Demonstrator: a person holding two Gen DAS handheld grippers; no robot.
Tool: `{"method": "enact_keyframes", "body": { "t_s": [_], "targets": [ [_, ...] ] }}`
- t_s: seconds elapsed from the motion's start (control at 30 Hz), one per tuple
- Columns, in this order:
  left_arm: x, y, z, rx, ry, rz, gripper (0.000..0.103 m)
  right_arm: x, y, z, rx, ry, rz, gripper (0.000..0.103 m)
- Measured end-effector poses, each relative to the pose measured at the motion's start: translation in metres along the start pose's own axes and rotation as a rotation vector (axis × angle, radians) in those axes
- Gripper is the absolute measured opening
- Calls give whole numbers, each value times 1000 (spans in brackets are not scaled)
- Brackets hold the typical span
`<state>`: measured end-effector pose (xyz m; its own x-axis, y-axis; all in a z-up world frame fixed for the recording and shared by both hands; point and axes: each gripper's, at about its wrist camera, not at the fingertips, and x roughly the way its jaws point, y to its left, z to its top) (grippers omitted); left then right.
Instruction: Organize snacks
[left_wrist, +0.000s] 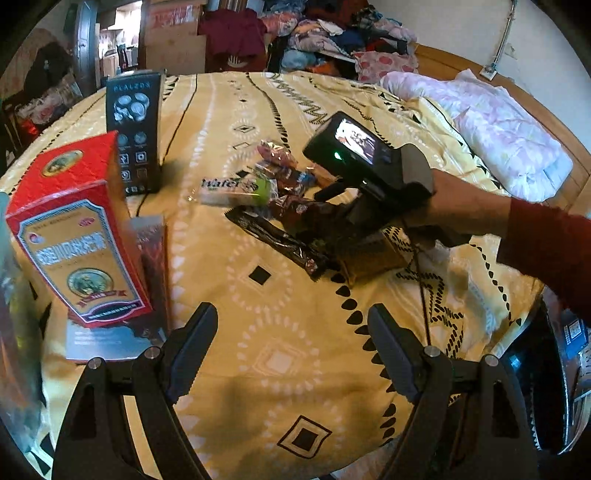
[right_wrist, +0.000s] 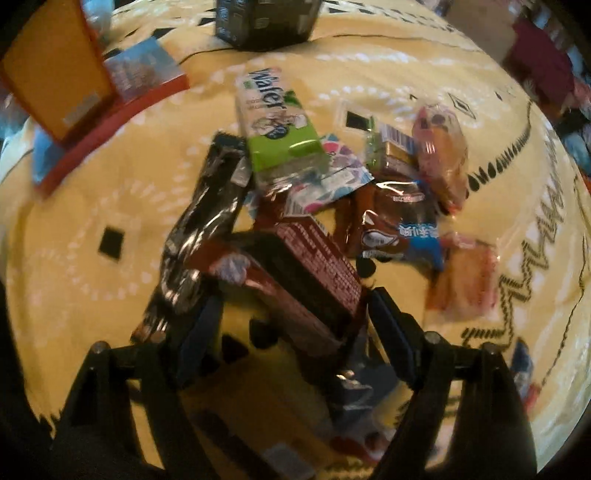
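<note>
Item: snack pile (right_wrist: 332, 192), loose on the yellow patterned bedspread (left_wrist: 295, 332), mid-bed, just beyond your right hand-held gripper (right_wrist: 295, 310).

Contents: green wafer pack (right_wrist: 277, 122) at the far edge; long black foil bar (right_wrist: 207, 206) on the left side; dark red carton (right_wrist: 314, 273) nearest you; brown biscuit packet (right_wrist: 391, 229) and pink wrapped cake (right_wrist: 439, 155) to the right.

Handling, by estimate: all light. Foil and film wrappers look slick and crinkly; the cake is soft and will crush. The carton is stiff; take it across its narrow faces, mid-length.

Right hand-held gripper: partly open, straddling the carton's near end; blur hides whether the pads press it.

Left hand-held gripper (left_wrist: 291, 339): wide open, empty, above bare bedspread short of the pile.

Nearby: red and gold box (left_wrist: 74, 236) and black box (left_wrist: 135, 133), upright, left of the pile.
</note>
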<state>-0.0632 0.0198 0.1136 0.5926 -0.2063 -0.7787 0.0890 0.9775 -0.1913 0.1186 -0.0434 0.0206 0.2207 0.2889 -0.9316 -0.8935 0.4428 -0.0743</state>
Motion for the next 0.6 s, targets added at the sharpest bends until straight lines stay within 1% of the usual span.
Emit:
{"method": "enact_keyframes", "body": {
  "t_s": [0.03, 0.1, 0.13, 0.2, 0.27, 0.3, 0.37, 0.4, 0.43, 0.5, 0.53, 0.57, 0.6],
  "targets": [
    [1, 0, -1, 1, 1, -3, 85, -4, -1, -1, 36, -23, 4, 55],
    [0, -1, -2, 5, -2, -9, 85, -18, 0, -8, 116, -76, 17, 53],
    [-1, -1, -4, 6, -3, -6, 85, -29, 3, -14, 159, -109, 35, 48],
    [-3, 2, -7, -1, -1, -10, 85, -57, 16, -28, 253, -196, 121, 48],
    [-6, 7, -14, -11, 1, -22, 85, -76, 34, -43, 360, -270, 260, 48],
    [-8, 8, -17, -17, 4, -27, 85, -81, 48, -51, 401, -300, 347, 48],
    [-13, 15, -28, -37, 16, -46, 85, -76, 69, -66, 478, -303, 507, 48],
    [-16, 17, -33, -44, 25, -54, 85, -68, 81, -74, 524, -289, 596, 48],
    [-17, 19, -37, -47, 32, -59, 85, -58, 94, -81, 560, -269, 663, 48],
    [-20, 23, -49, -38, 70, -50, 85, -42, 108, -88, 585, -237, 707, 49],
    [-23, 25, -54, -39, 68, -38, 85, -37, 111, -88, 589, -226, 693, 52],
    [-25, 28, -60, -52, 76, -31, 85, -34, 113, -90, 590, -222, 658, 55],
    [-25, 30, -63, -58, 83, -31, 85, -34, 112, -91, 586, -229, 635, 62]
  ]
}}
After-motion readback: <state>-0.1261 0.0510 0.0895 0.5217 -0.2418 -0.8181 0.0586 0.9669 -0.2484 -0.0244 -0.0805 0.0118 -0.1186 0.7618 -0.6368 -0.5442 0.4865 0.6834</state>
